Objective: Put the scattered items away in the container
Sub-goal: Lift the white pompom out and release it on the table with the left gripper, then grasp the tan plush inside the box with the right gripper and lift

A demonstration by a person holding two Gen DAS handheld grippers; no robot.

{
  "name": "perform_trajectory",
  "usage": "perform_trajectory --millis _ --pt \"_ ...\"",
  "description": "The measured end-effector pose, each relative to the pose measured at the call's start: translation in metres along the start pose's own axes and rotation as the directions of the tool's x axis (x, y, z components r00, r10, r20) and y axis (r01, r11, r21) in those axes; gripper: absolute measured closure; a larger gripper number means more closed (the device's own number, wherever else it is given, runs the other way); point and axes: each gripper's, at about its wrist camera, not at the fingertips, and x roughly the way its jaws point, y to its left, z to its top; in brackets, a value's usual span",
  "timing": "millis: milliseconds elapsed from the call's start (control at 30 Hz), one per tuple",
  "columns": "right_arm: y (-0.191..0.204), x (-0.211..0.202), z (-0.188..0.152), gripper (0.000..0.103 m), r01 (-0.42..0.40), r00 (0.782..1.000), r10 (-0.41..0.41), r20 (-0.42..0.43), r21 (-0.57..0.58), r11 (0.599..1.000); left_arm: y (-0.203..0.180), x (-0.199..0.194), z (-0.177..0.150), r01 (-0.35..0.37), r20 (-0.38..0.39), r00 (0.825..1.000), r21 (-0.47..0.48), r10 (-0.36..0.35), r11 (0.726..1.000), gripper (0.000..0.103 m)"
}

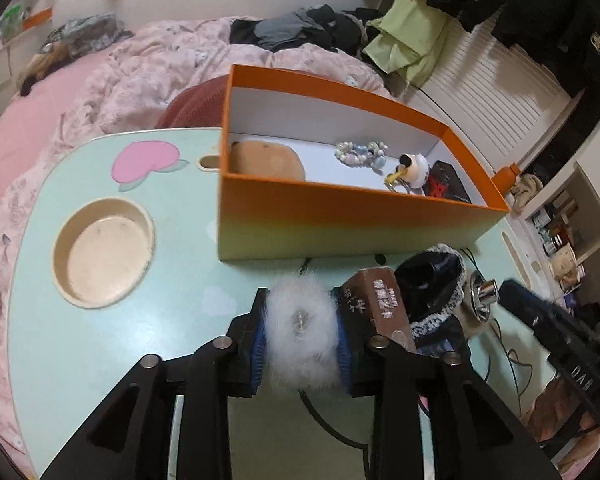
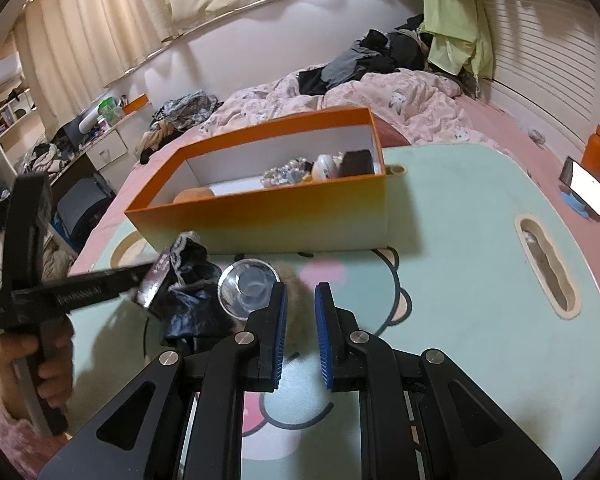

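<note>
In the left wrist view, the table's (image 1: pixel 100 340) round recess (image 1: pixel 104 252) is sitting at about ten o'clock from the tool. At the centre, the left gripper (image 1: pixel 300 332) is resting low over the tabletop with a white fluffy pompom (image 1: pixel 300 320) filling the gap between its blue pads. The fur is brushing both pads, but I cannot tell whether they are squeezing it or only bracketing it. The jaws are standing partly apart.

The step in hand is probably the pickup of this pompom, which is still lying outside the container. The orange box (image 1: pixel 340 208) is waiting at twelve to one o'clock, already holding a tan round piece (image 1: pixel 268 160), a bead bracelet (image 1: pixel 360 152) and a white figurine (image 1: pixel 410 166). Next, the pads need a firm bite on the pompom's core rather than its loose fur. Then it needs lifting over the near wall.

At three o'clock, a brown carton (image 1: pixel 384 300) is touching the gripper's finger, with a black lace-trimmed cloth (image 1: pixel 428 276) just behind it. Both are still waiting to be tidied.

In the right wrist view, the right gripper (image 2: pixel 302 320) is hovering over the table. Its jaws are drawn in to a narrow gap, gripping nothing. A clear glass bowl (image 2: pixel 248 284) is lying at ten o'clock from it.
</note>
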Motion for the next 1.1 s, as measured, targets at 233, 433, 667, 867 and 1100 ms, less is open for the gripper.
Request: perform_trajectory --millis 233,433,667,867,1100 --pt "0.016 -0.001 0.043 0.076 -0.09 0.996 0.09 -0.003 -0.006 0.996 0.0 -0.011 -0.01 -0.045 0.092 0.995 -0.03 0.048 0.999 0.026" --pt "0.062 0.054 0.109 0.064 -0.087 0.976 0.073 -0.204 -0.063 0.994 -0.005 -0.014 -0.02 -0.144 0.096 0.983 -0.117 0.155 0.983 0.022" --pt "0.098 0.165 0.124 0.064 -0.117 0.836 0.093 -0.54 -0.01 0.993 0.002 -0.021 -0.022 -0.175 0.125 0.973 -0.137 0.192 0.975 0.022" --pt "0.107 0.185 0.121 0.06 -0.125 0.824 0.121 -0.554 0.031 0.992 0.012 -0.024 -0.022 -0.144 0.136 0.977 -0.162 0.167 0.976 0.022" --pt "0.1 0.186 0.123 0.068 -0.137 0.831 0.142 -0.538 0.049 0.989 0.009 -0.023 -0.021 -0.147 0.139 0.976 -0.139 0.166 0.979 0.022"
